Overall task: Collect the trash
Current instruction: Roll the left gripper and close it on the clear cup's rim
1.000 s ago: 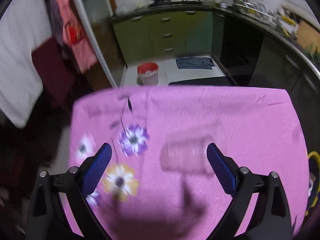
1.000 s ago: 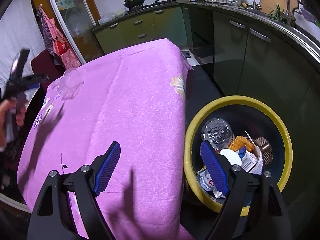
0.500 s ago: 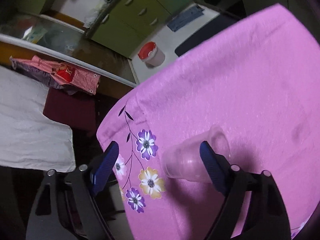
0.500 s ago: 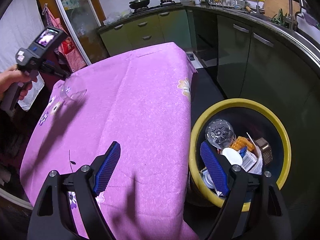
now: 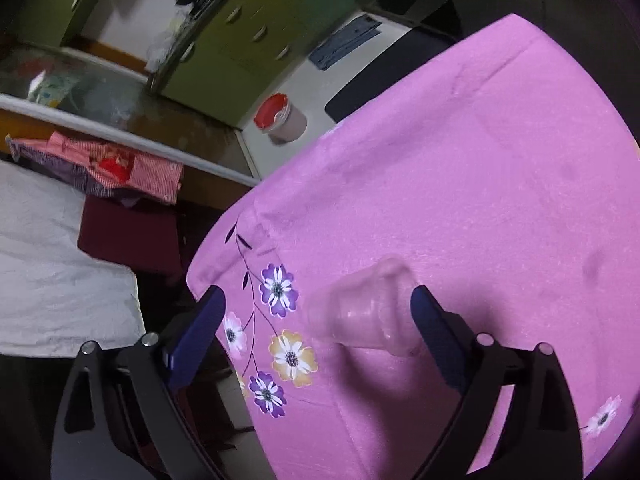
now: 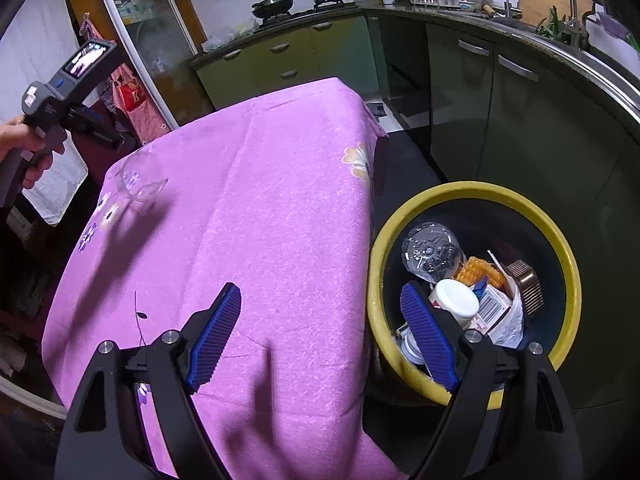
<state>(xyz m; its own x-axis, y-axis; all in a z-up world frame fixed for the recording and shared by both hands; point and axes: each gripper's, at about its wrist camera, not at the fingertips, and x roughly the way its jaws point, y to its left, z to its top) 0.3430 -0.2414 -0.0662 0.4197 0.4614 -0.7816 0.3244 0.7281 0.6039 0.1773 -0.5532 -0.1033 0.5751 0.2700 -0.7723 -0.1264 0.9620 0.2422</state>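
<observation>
The clear plastic cup lies on its side near the tabletop's flowered corner, mouth toward the trash bin. The left hand-held gripper, jaws just reopening, straddles it wide, ungripped; the right hand-held gripper gapes empty.

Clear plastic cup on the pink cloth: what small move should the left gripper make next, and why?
Probably close on the clear plastic cup. It lies on its side between the open fingers of the left gripper, whose jaws have just been opening, near one finger and far from the other, not yet gripped.
</observation>
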